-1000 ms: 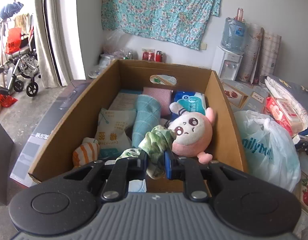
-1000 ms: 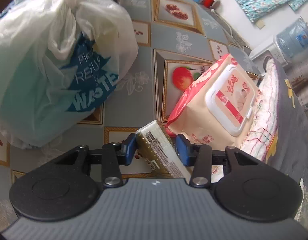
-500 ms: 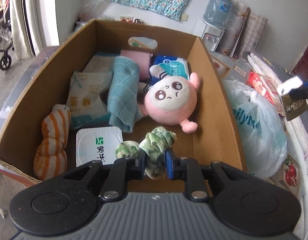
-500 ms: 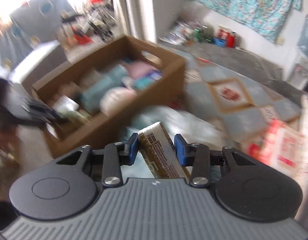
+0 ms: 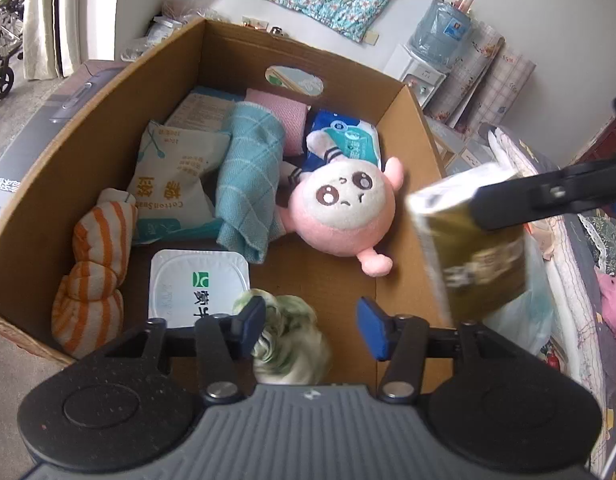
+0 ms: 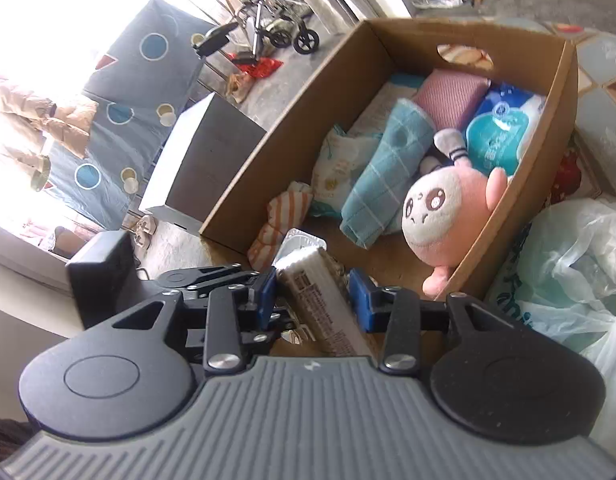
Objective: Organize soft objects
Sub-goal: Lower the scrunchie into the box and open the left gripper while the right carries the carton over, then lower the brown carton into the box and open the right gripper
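The green scrunchie [image 5: 286, 336] is dropping into the cardboard box's [image 5: 400, 152] near corner as the left gripper [image 5: 310, 322] is opening around it. The right gripper [image 6: 312, 296] is pinching a gold tissue pack [image 6: 320, 300] over the box, beside the pink plush [image 5: 344, 212]; it is yet to be placed.

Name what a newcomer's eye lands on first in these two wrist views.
The pink round-faced plush lying in the cardboard box, against its right wall. Next, the olive-gold packet clamped in the right gripper, hovering at the box's right edge. Near the front wall, the green scrunchie sits between the left gripper's opening jaws.
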The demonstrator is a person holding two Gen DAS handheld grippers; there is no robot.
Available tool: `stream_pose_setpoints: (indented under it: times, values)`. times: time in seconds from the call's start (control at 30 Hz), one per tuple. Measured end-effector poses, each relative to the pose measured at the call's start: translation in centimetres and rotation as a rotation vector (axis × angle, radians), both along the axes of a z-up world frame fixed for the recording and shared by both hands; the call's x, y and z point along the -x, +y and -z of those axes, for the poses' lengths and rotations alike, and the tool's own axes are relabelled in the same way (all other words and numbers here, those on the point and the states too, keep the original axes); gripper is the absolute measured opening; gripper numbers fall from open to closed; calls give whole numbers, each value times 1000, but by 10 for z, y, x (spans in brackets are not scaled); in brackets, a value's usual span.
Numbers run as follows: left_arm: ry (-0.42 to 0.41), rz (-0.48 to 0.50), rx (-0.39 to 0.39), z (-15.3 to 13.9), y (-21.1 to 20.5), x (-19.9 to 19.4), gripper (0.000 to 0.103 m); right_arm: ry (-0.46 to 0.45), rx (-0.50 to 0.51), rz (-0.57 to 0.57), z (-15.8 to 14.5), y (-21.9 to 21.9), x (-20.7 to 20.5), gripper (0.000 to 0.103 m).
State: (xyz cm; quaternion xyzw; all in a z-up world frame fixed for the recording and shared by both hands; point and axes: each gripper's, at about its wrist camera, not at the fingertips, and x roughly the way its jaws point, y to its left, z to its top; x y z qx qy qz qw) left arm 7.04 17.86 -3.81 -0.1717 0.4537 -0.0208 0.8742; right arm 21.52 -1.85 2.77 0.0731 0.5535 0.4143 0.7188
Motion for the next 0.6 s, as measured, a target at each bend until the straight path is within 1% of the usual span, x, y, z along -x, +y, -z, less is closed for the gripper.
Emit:
stream_pose_setpoints:
  times: [0.1, 0.2, 0.27, 0.4, 0.6]
  values:
    - [-27, -35, -28, -7, 5, 9, 62, 12, 31, -9, 8, 5, -3, 38]
    - [-48, -77, -17, -14, 17, 19, 62, 17, 46, -33, 13, 12, -5, 38]
    - [-65, -115, -18, -19, 25, 26, 62, 7, 57, -47, 13, 18, -4, 37]
    - [-100, -184, -48, -27, 38, 38, 62, -21, 90, -62, 11, 28, -3, 37]
    - [-121, -226, -35, -29, 48, 45, 62, -64, 123, -66, 9, 36, -2, 37]
